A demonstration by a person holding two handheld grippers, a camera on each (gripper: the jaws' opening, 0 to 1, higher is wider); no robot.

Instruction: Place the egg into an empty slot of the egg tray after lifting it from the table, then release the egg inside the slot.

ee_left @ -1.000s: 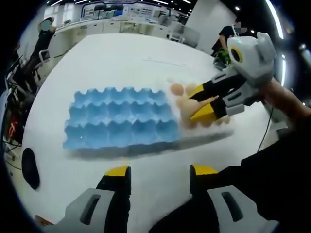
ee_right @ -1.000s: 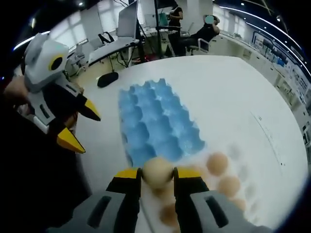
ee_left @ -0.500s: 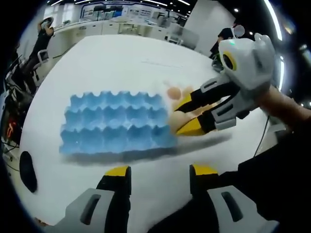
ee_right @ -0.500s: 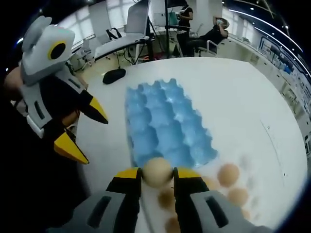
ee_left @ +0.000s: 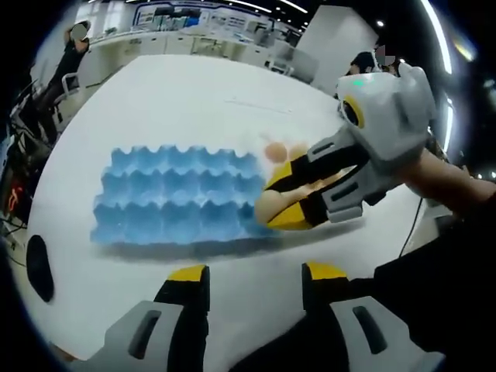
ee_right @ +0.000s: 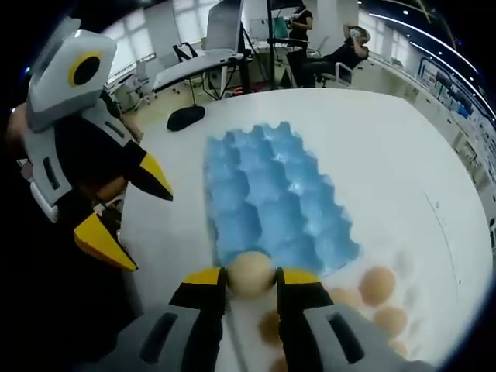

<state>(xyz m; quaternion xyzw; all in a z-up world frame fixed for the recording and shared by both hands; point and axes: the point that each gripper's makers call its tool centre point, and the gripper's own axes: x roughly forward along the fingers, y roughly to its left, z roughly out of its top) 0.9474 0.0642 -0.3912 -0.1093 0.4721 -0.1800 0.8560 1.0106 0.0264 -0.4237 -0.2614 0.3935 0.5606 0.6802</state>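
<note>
Blue moulded pulp makes up the egg tray [ee_right: 275,198], which lies flat on the white table [ee_right: 403,155] with every slot we can see bare. In the right gripper view, our right hand-held gripper [ee_right: 251,277] has its two yellow-tipped jaws clamped on a pale egg [ee_right: 251,273], one jaw on each side, and the egg hangs just over the near edge of the tray, by its end row of slots. We cannot tell whether the egg is directly above a slot or just short of the tray's rim. Several loose eggs [ee_right: 380,284] sit on the table just beside that same end of the tray, to the right of the jaws.

In the left gripper view we see the same moment from the side: the right hand-held gripper [ee_left: 280,203] reaches in from the right with the egg [ee_left: 266,206] between its yellow tips, at the tray's [ee_left: 174,194] right end. Behind it, more eggs [ee_left: 275,151] rest on the table [ee_left: 178,101]. Our left hand-held gripper [ee_left: 256,273] holds its jaws well apart with nothing between them, above bare table in front of the tray's long side. In the right gripper view it [ee_right: 128,209] shows at the left, jaws spread, apart from the tray
</note>
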